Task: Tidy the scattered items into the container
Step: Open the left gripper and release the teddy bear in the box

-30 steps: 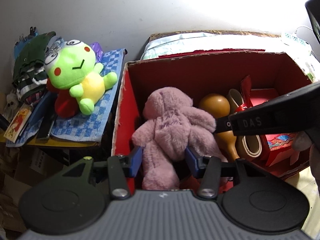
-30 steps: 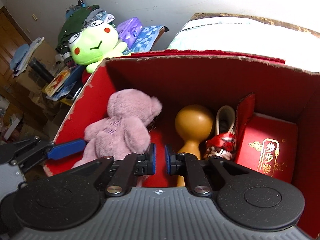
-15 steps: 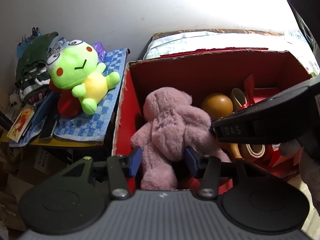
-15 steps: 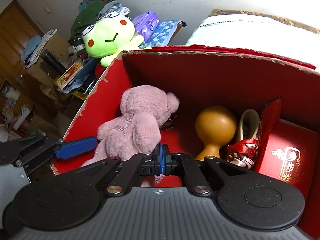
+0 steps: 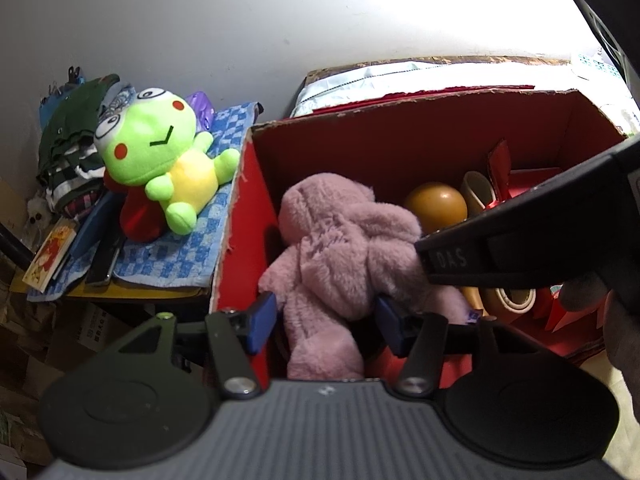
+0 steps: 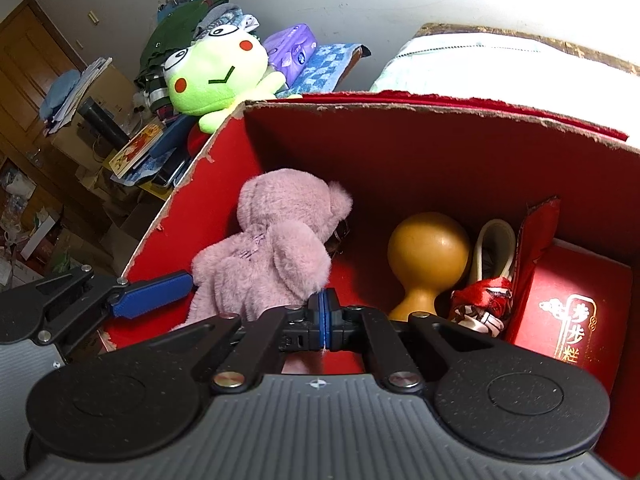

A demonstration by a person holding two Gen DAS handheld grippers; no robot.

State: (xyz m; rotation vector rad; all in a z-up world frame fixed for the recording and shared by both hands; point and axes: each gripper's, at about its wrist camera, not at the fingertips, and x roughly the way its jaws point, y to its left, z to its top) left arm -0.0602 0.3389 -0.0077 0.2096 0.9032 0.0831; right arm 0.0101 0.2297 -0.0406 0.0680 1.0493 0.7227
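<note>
A pink plush bear (image 5: 340, 256) lies face down in the left part of the red cardboard box (image 5: 400, 136); it also shows in the right wrist view (image 6: 272, 252). My left gripper (image 5: 324, 320) is open, its blue fingers on either side of the bear's lower body without squeezing it. My right gripper (image 6: 323, 316) is shut, its blue pads together just beside the bear's right side, nothing clearly held. A green frog plush (image 5: 160, 160) lies outside the box on a blue checkered towel (image 5: 168, 248).
The box (image 6: 400, 152) also holds a brown gourd (image 6: 424, 256), a tape roll (image 5: 512, 300), a red gift box (image 6: 568, 312) and red fabric. Left of the box, a cluttered table carries clothes (image 5: 76, 136), books and a purple tissue pack (image 6: 292, 50). A white-covered surface lies behind.
My right gripper has closed from slightly open to shut and shifted left toward the bear. My left gripper has stayed open around the bear, which has settled lower in the box.
</note>
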